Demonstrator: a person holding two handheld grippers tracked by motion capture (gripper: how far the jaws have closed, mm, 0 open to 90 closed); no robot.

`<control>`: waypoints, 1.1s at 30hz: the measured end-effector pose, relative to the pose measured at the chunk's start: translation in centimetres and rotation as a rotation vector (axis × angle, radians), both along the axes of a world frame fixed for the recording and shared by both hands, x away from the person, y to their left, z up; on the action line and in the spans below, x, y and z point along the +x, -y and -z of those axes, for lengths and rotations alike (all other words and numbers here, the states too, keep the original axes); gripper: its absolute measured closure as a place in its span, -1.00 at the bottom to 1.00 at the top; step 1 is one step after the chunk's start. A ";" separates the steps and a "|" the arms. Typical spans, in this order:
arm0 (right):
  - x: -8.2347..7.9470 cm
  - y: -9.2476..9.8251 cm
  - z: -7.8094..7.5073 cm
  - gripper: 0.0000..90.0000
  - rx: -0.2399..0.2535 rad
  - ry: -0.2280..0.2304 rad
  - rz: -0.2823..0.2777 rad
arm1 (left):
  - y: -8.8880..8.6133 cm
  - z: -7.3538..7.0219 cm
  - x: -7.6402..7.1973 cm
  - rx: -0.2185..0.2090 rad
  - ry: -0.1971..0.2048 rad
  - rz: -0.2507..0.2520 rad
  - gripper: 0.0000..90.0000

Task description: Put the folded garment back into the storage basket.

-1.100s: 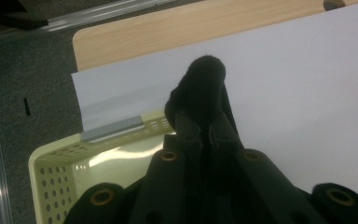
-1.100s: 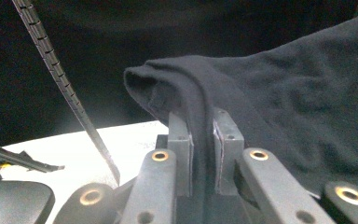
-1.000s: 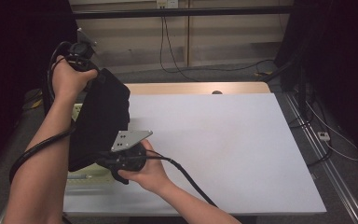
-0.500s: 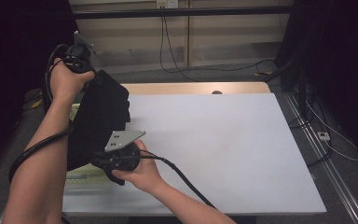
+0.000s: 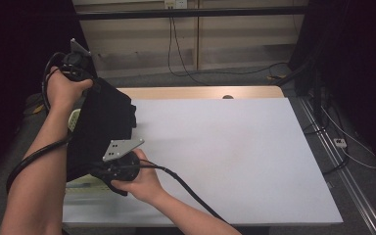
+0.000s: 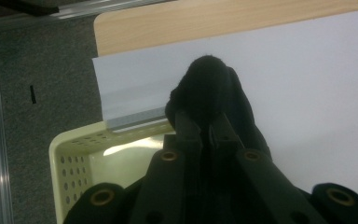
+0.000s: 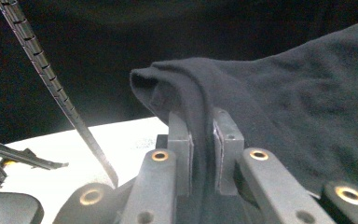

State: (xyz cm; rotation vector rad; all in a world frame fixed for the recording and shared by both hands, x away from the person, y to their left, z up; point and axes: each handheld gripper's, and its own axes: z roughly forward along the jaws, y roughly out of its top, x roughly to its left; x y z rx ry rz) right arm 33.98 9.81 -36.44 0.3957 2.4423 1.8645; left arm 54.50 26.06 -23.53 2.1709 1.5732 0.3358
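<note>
Since 1 second ago the left gripper (image 5: 78,66) has lifted higher above the basket (image 6: 81,154), drawing the black cloth (image 5: 103,127) up from it; the right gripper (image 5: 108,169) stays low beside the basket. Both jaw pairs pinch cloth edges. It hangs stretched between them, probably ready for spreading on the table (image 5: 235,147).

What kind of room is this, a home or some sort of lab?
Probably a lab or test room, not a home: a bare white table, cables trailing over grey carpet, and dark curtains at the sides.
</note>
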 end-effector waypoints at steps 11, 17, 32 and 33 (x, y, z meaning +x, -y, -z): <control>0.2 -1.2 -0.2 0.81 0.006 -0.004 -0.016 | -0.6 -0.2 0.0 0.013 0.000 -0.003 0.91; 0.2 -1.5 -0.2 0.81 0.005 -0.007 -0.022 | -0.9 -0.2 -0.1 0.011 0.009 -0.011 0.91; 0.2 -2.4 0.3 0.81 -0.002 -0.015 -0.022 | -2.4 0.4 -0.3 0.009 0.000 -0.025 0.91; 0.2 -2.5 0.3 0.81 -0.006 -0.014 -0.022 | -2.6 0.4 -0.3 0.010 -0.001 -0.026 0.91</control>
